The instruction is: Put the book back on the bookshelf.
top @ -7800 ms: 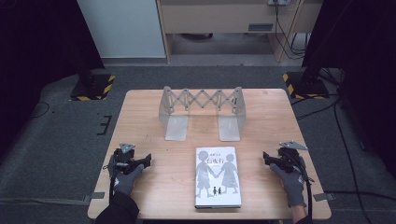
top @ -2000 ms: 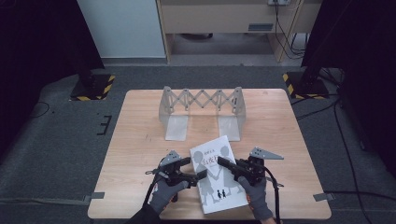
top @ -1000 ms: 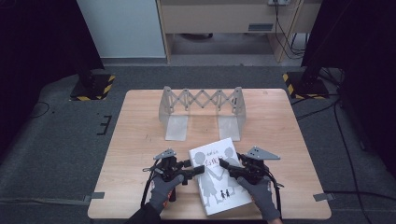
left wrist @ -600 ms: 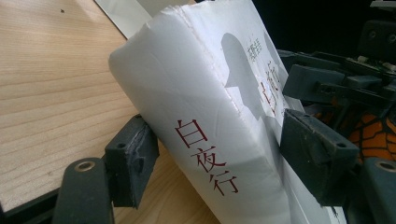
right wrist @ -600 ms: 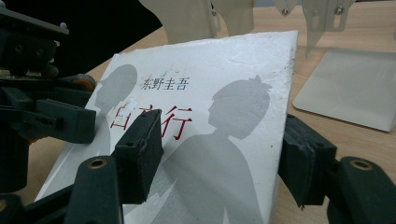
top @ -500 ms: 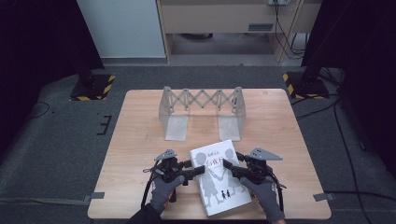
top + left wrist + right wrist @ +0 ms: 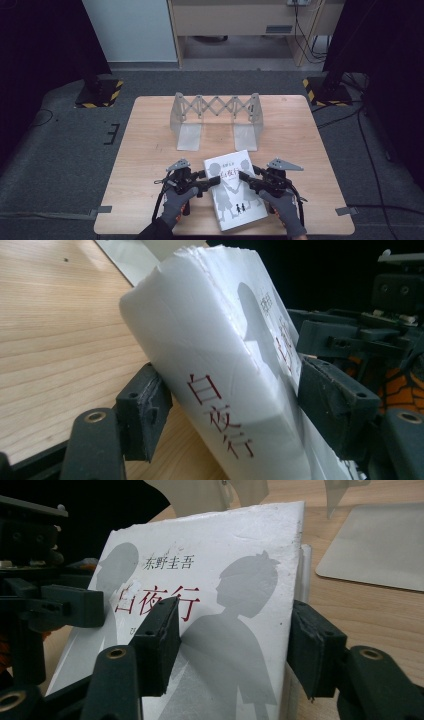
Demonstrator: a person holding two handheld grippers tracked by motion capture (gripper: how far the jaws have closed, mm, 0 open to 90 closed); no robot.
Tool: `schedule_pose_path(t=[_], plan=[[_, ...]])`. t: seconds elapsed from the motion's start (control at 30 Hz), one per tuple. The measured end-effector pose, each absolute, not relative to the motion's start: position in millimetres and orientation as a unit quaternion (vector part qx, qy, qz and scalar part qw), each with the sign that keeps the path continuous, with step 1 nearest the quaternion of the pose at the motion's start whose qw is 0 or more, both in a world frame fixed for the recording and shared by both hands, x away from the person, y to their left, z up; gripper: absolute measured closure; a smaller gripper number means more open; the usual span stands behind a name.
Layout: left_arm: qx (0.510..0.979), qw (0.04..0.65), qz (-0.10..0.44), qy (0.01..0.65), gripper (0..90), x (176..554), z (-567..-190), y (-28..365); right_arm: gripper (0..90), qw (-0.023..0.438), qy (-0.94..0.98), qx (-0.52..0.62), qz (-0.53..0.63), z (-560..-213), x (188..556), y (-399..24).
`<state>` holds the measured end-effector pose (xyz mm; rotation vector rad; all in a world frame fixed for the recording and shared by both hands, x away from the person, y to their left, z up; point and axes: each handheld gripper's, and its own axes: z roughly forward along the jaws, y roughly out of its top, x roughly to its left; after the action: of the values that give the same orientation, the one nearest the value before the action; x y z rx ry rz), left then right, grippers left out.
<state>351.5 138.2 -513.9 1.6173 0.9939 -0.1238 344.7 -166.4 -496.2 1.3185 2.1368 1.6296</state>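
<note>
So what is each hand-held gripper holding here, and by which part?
Both hold the thick white paperback book: the left hand-held gripper clamps its spine edge, the right hand-held gripper its opposite page edge.

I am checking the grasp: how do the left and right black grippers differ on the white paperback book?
The left gripper straddles the white paperback book's spine; the right gripper straddles its page edge. The left's jaws touch both covers; the right's outer jaw seems apart. Both are black, two-jawed.

I cannot read the book's small subtitle behind my right gripper's jaw, and its lower end is cropped.
</note>
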Motion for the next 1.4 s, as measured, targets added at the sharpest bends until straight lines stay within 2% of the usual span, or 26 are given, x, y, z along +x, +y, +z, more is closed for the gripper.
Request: schedule_pose_path(t=[0.47, 0.63, 0.77, 0.93, 1.07, 1.23, 1.4], plan=[[0.688, 0.587, -0.091, 0.418, 24.5, 364.2, -520.0, 122.9, 50.1, 0.054, 0.709, 0.429, 0.557, -494.5, 347.6, -165.1], [0.688, 0.592, -0.097, 0.409, 33.9, 364.0, -509.8, 127.4, 50.2, 0.038, 0.702, 0.431, 0.566, -493.9, 350.1, -169.0], [0.682, 0.605, -0.087, 0.402, 40.4, 362.2, -494.7, 132.1, 47.8, 0.052, 0.685, 0.436, 0.581, -490.3, 350.6, -176.9], [0.669, 0.625, -0.07, 0.397, 47.6, 366.1, -473.2, 146.3, 43.7, 0.08, 0.655, 0.469, 0.587, -489.3, 354.8, -200.0], [0.665, 0.635, -0.032, 0.392, 51.1, 369.9, -453.9, 151.3, 40.1, 0.117, 0.659, 0.489, 0.56, -493.5, 359.9, -210.6], [0.676, 0.632, 0.046, 0.375, 51.7, 372.3, -433.0, 149.4, 38.5, 0.141, 0.667, 0.493, 0.541, -495.7, 362.5, -215.1], [0.679, 0.64, 0.064, 0.353, 50.9, 367.1, -434.4, 151.1, 37.3, 0.161, 0.67, 0.496, 0.528, -496.7, 363.5, -218.9]])
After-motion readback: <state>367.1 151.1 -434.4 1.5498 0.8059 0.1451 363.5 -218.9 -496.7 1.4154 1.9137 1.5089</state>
